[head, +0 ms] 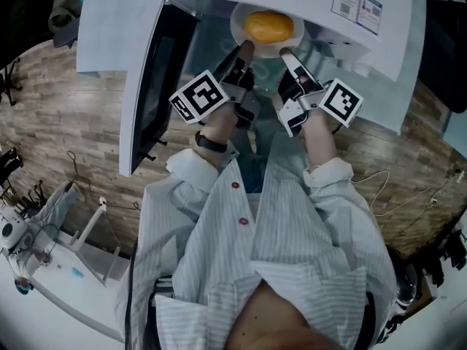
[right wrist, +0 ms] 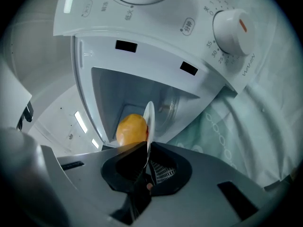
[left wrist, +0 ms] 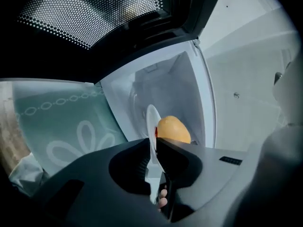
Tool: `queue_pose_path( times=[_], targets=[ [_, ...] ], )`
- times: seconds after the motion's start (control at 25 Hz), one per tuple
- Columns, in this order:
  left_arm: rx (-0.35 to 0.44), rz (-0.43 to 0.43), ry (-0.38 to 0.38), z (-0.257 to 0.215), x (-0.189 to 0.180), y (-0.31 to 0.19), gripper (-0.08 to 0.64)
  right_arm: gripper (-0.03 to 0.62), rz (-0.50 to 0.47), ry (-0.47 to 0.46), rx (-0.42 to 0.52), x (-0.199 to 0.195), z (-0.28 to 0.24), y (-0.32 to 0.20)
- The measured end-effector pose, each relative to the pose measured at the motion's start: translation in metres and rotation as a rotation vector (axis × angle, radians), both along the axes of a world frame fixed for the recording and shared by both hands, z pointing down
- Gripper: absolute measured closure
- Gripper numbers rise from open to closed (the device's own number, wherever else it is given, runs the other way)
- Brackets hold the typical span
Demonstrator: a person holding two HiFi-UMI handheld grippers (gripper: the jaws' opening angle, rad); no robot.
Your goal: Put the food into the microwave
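A white plate [head: 248,35] carries a round orange-yellow piece of food [head: 268,25] at the open mouth of the white microwave [head: 365,28]. My left gripper [head: 244,48] is shut on the plate's left rim and my right gripper [head: 286,52] is shut on its right rim. In the left gripper view the plate [left wrist: 152,126] stands edge-on between the jaws, the food [left wrist: 173,130] beside it, the microwave cavity [left wrist: 161,91] behind. In the right gripper view the plate [right wrist: 149,119] and food [right wrist: 131,129] face the cavity [right wrist: 142,91].
The microwave door [head: 149,86] hangs open to the left of my left hand. The control panel with its white dial [right wrist: 230,30] sits right of the opening. A pale patterned cloth [right wrist: 246,126] covers the surface under the microwave. Wooden floor [head: 58,122] lies around.
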State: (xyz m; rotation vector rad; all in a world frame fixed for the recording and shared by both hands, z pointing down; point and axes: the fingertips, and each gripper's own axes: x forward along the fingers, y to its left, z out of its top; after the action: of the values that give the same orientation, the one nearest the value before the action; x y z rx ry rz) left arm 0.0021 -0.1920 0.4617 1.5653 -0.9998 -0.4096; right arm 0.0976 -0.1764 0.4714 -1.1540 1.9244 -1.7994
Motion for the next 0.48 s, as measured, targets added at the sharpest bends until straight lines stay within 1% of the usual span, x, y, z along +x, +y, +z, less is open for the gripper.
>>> queue_pose_path(
  times=[0.12, 0.32, 0.48],
  targets=[
    [-0.004, -0.004, -0.018, 0.008, -0.002, -0.004, 0.526, 0.552, 0.003, 0.002, -0.003, -0.002, 0.007, -0.005],
    [-0.001, -0.002, -0.051, 0.019, -0.006, -0.013, 0.522, 0.552, 0.004, 0.037, -0.001, -0.005, 0.019, -0.014],
    [0.009, 0.012, -0.091, 0.026, -0.007, -0.02, 0.518, 0.552, 0.023, 0.057, -0.019, -0.005, 0.028, -0.017]
  ],
)
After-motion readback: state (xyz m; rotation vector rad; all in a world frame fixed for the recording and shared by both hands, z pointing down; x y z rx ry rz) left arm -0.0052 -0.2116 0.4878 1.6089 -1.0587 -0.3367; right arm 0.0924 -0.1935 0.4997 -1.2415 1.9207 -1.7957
